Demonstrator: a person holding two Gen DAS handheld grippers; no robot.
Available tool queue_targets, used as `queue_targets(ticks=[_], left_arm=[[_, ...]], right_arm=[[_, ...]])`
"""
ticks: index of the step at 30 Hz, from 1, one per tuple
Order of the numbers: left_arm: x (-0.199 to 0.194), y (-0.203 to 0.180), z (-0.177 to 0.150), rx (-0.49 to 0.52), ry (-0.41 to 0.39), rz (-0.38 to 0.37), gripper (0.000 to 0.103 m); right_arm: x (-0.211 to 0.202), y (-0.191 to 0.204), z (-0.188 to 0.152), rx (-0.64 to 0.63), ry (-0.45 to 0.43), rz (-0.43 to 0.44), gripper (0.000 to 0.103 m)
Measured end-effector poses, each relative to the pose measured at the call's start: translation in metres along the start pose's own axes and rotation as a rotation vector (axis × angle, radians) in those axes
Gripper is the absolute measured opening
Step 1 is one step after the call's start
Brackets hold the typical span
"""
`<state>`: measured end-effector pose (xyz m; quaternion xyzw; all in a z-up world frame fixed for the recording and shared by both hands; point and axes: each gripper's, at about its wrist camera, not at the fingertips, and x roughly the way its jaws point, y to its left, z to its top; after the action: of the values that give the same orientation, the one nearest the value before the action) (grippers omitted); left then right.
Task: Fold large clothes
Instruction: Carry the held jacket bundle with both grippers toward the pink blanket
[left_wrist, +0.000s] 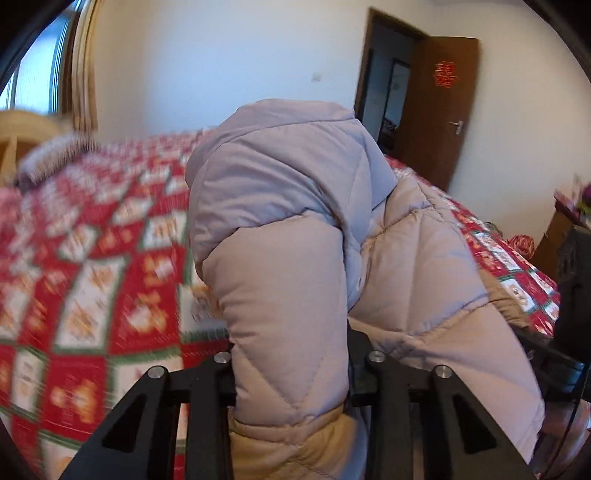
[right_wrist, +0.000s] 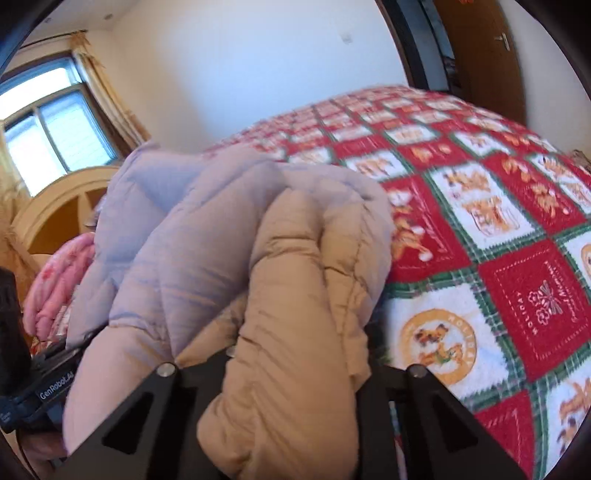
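The left tool (left_wrist: 291, 373) is closed on a thick quilted fold of the puffer coat (left_wrist: 288, 229), which is pinched between its jaws and bulges up in front of them. The right tool (right_wrist: 295, 369) is likewise clamped on a beige padded fold of the same coat (right_wrist: 295, 280). The coat is held bunched above the bed, over the red, white and green patchwork bedspread (right_wrist: 491, 236). A brown door (left_wrist: 439, 107) is seen beyond.
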<state>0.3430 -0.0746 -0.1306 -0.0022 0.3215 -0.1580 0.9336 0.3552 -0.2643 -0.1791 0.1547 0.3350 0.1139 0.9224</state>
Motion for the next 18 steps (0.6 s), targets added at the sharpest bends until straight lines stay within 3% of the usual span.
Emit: queue_targets(ticks=[8, 18], left_arm=[[-0.108, 0.021, 0.013, 0.037, -0.143, 0.022, 0.033], [-0.167, 0.094, 0.002, -0.031, -0.212, 0.118, 0.032]], right_arm=[[-0.045, 0.05, -0.011, 0.005, -0.066, 0.165, 0.02], [-0.041, 0.134, -0.013, -0.101, -0.05, 0.289, 0.02]])
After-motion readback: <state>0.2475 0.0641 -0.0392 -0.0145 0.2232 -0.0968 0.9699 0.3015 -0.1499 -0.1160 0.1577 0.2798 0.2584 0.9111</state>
